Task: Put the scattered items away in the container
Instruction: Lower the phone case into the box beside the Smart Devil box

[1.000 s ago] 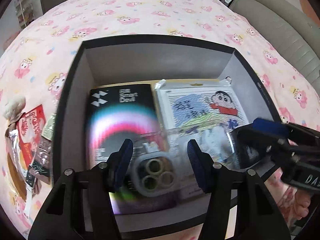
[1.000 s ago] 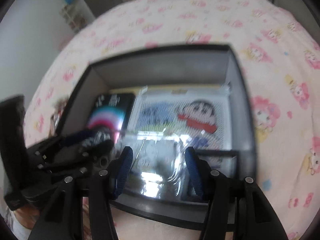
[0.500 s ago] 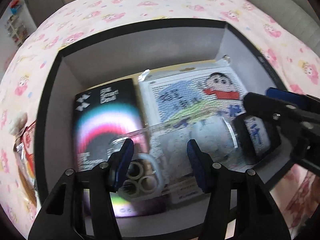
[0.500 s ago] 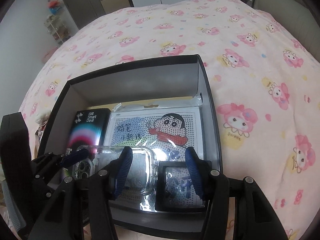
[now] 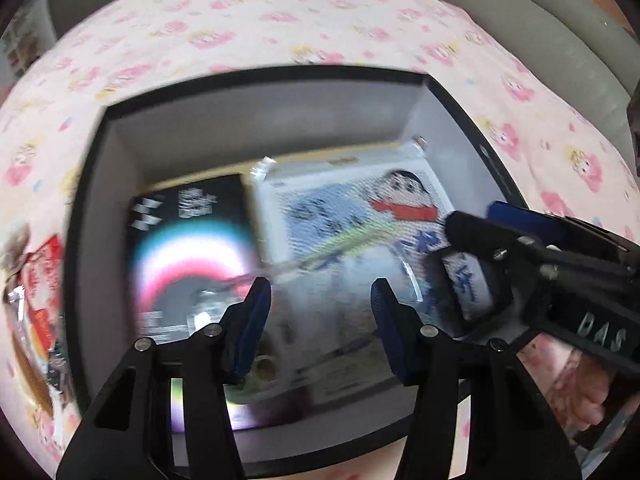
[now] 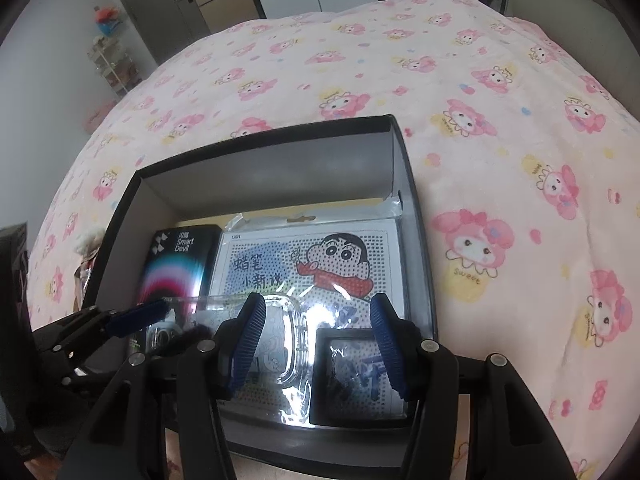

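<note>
A black open box (image 6: 414, 216) (image 5: 92, 208) sits on the pink bed. Inside lie a black "Smart Devil" box (image 6: 176, 264) (image 5: 188, 248), a cartoon bead-art sheet (image 6: 316, 264) (image 5: 360, 216), a clear phone case (image 6: 280, 328) (image 5: 320, 288) and a small black frame (image 6: 356, 376) (image 5: 468, 280). My left gripper (image 5: 320, 328) is open and empty above the phone case; it also shows in the right wrist view (image 6: 160, 312). My right gripper (image 6: 316, 340) is open and empty over the box's near right corner; it also shows in the left wrist view (image 5: 480, 224).
Snack packets (image 5: 36, 300) lie on the bedspread left of the box. A grey sofa (image 5: 540, 40) runs along the right of the bed. Cabinets (image 6: 224, 4) and a shelf (image 6: 116, 68) stand beyond the bed's far edge.
Both grippers have drawn back slightly from the box; the left view is blurred by motion. The phone case lies in the box, free of both grippers.
</note>
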### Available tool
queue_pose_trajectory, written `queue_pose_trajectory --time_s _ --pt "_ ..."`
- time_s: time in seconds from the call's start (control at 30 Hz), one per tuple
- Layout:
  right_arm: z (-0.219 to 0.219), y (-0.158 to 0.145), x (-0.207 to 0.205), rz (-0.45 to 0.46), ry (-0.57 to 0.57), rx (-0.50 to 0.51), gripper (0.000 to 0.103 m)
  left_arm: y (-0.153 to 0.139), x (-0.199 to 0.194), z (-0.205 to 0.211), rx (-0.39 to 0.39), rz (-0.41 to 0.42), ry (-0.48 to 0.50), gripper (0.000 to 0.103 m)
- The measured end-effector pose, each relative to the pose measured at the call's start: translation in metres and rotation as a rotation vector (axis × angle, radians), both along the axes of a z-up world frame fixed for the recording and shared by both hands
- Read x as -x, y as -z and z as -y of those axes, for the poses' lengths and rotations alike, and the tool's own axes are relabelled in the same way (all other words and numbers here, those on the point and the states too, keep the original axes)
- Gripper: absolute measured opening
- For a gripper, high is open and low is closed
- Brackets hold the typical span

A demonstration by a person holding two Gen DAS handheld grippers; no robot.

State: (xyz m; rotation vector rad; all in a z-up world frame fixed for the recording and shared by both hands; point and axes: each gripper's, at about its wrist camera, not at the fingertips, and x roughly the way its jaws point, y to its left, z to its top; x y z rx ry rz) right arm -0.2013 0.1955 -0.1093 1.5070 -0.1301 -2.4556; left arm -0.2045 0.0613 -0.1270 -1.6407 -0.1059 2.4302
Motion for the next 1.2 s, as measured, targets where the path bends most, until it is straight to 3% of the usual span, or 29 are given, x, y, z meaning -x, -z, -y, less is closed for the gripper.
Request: queue_pose_trajectory --time_s 0.1,0.27,0.33,0.4,0.5,0.7,0.87,1.03,1.2 --pt "0.002 0.006 0.001 0.037 -0.026 0.029 0.050 0.005 0.002 0.003 0.042 0.059 -0.019 0.050" --pt "0.012 0.007 -0.001 0.042 -0.072 0.012 0.051 0.006 -0.003 0.023 0.168 0.080 -0.076 0.049" --pt "0.017 0.007 -0.002 0.043 -0.091 0.017 0.050 0.005 -0.003 0.036 0.174 0.090 -0.103 0.050" --pt "0.022 0.009 -0.003 0.052 -0.106 0.029 0.050 0.000 -0.004 0.048 0.147 0.091 -0.129 0.049" --pt "0.029 0.012 -0.006 0.052 -0.132 0.018 0.050 -0.013 -0.008 0.060 0.036 0.052 -0.144 0.049" --pt "0.046 0.031 -0.009 0.124 -0.196 0.022 0.050 -0.035 -0.010 0.067 -0.035 -0.027 -0.160 0.049" --pt "0.059 0.051 -0.010 0.246 -0.251 0.114 0.051 -0.027 -0.005 0.064 -0.047 -0.011 -0.165 0.049" --pt "0.058 0.041 -0.014 0.262 -0.291 0.234 0.051 -0.016 -0.013 0.067 -0.104 0.020 -0.182 0.049" --pt "0.033 0.019 -0.012 0.109 -0.147 0.033 0.051 -0.009 -0.007 0.055 -0.057 0.025 -0.150 0.051"
